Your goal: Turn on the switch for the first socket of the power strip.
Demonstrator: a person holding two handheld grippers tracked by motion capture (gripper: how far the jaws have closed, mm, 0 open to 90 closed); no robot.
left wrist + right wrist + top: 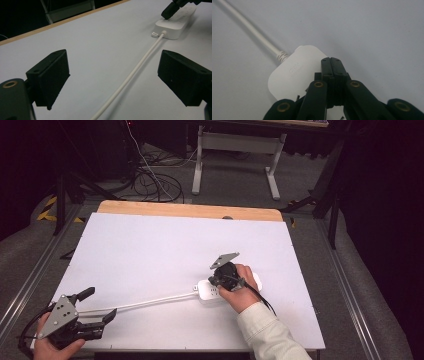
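**Pressing on the strip while the cord waits between my open jaws**

I am holding my right gripper (220, 281) down on the white strip (206, 291), which is lying on the desk toward its right edge and nearer the front edge than the back one. In the right gripper view the two jaws are clenched together, with nothing visible between them, and their closed tip is resting over the top face of the strip (294, 72), close to the end where the cord (249, 30) is coming out. I judge that I am pinning the strip or pushing a switch there; the button itself is hidden under the jaws, so I cannot tell which.

My left gripper (97, 307) is waiting near the front-left corner of the desk, released, its jaws standing wide apart. The cord (130, 77) is running between them in the left gripper view, but they are not touching it.

To do this step well, I think I am needing to press straight down, not sideways, because the strip is light and the desk (150, 245) is smooth, so it may slide. If I am closing the left jaws on the cord, I should do it gently and without pulling, so the strip is not dragged from under the right tip.
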